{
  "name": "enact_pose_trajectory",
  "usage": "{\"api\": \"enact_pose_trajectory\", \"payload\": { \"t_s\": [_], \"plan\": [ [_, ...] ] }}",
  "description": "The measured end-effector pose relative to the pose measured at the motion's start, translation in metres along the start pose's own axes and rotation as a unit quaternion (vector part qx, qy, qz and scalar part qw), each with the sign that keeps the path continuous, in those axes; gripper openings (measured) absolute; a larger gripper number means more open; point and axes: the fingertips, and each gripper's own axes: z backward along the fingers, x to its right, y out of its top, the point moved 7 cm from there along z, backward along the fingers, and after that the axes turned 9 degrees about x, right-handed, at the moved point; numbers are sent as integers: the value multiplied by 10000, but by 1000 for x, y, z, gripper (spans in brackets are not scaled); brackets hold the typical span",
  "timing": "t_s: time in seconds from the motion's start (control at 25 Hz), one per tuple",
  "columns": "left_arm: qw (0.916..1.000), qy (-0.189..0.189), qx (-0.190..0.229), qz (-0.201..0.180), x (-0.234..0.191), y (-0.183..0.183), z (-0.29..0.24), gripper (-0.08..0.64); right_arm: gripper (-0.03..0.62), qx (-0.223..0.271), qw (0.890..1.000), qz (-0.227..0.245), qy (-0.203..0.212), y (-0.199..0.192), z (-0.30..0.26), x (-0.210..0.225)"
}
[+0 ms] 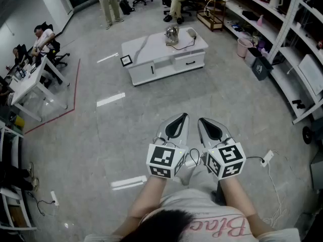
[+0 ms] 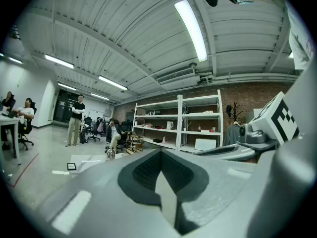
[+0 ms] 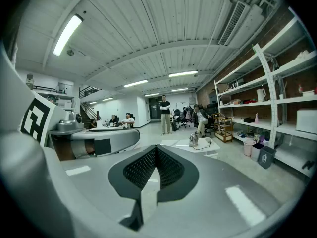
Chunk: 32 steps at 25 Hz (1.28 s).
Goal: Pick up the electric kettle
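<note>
Left hand-held gripper [image 1: 176,124] and right hand-held gripper [image 1: 210,126]: both pressed together, empty. Electric kettle [image 1: 172,35] on white bench [image 1: 146,52], 12 o'clock, well apart. Nothing done yet; approach and grasp remain.

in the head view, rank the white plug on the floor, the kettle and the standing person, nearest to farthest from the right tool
1. white plug, on the floor just right of the right tool.
2. kettle, on the white table ahead.
3. standing person, beyond the table, upper left.
</note>
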Motion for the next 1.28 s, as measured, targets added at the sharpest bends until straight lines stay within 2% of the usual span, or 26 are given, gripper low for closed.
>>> {"api": "enact_pose_trajectory", "payload": {
  "t_s": [0.12,0.28,0.6,0.96,1.28],
  "plan": [
    [10000,-43,41,-4,-3,3,16,2,21,28,9999,-104,-120,-4,6,-14],
    [9999,-66,68,81,-6,4,28,2,21,-54,9999,-7,-162,-6,13,-25],
    [9999,-56,74,121,-17,0,13,2,21,-110,9999,100,17,-2,-4,-16],
    [9999,89,-32,100,-38,-8,-41,2,21,-21,9997,132,187,3,-49,26],
    [9995,240,-109,147,-55,-11,-117,2,21,-23,9991,65,416,19,-98,86]
  ]
}}
